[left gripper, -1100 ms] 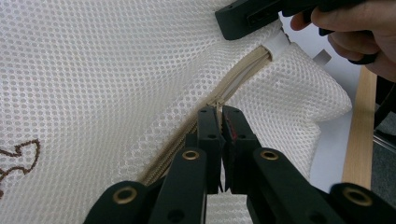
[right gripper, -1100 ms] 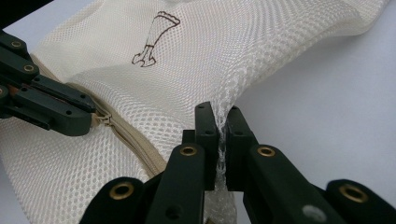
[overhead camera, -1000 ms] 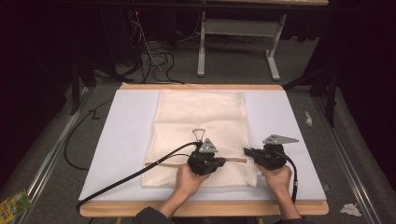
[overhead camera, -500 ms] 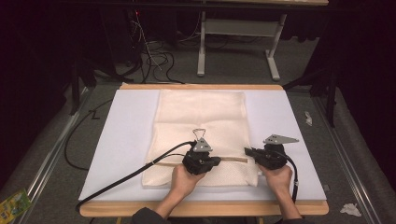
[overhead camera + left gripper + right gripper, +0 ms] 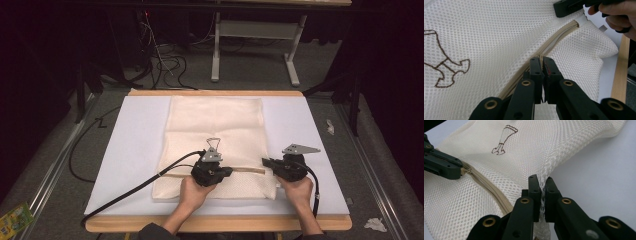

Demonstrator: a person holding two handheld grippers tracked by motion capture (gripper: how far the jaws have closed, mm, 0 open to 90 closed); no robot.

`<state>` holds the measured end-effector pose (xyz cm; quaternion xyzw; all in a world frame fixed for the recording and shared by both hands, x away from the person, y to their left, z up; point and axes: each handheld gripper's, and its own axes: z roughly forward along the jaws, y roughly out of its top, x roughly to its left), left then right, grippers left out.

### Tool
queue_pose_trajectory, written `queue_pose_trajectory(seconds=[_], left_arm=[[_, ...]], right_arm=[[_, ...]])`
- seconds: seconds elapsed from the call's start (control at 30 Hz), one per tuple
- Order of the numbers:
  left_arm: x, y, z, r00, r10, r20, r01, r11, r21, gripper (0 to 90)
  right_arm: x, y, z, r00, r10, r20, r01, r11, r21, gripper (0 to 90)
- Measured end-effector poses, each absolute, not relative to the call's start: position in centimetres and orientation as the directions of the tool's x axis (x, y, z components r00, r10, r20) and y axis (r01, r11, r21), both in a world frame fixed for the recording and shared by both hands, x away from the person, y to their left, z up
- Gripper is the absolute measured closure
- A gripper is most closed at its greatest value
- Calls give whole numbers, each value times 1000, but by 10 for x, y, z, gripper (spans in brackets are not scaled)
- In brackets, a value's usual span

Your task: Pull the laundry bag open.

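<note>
Your left gripper is pinching the zipper; your right gripper is pinching the mesh bag's right edge, bare table lying beyond.

Both forearms in from table's near edge. L gripper near mid, jaws pinched tight, pointing right. R gripper near right corner, jaws clamped, pointing left. Both hands wrapped round gripper bodies, wrists low.
</note>
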<state>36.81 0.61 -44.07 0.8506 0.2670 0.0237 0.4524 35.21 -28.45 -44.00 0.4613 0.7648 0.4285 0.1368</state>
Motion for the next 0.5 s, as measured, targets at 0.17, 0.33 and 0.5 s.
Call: queue_pose_trajectory(seconds=[0.17, 0.33, 0.5], left_arm=[[368, 11, -441, 853, 480, -203, 436, -442, 784, 869], [368, 14, -441, 851, 484, -204, 437, -437, 786, 869], [368, 17, -441, 849, 487, -207, 440, -433, 787, 869]], right_arm=[[352, -285, -440, -535, 824, 185, 589, 207, 781, 882], [352, -284, -440, -533, 826, 182, 590, 209, 780, 882], [352, -284, -440, -531, 827, 185, 594, 208, 777, 882]])
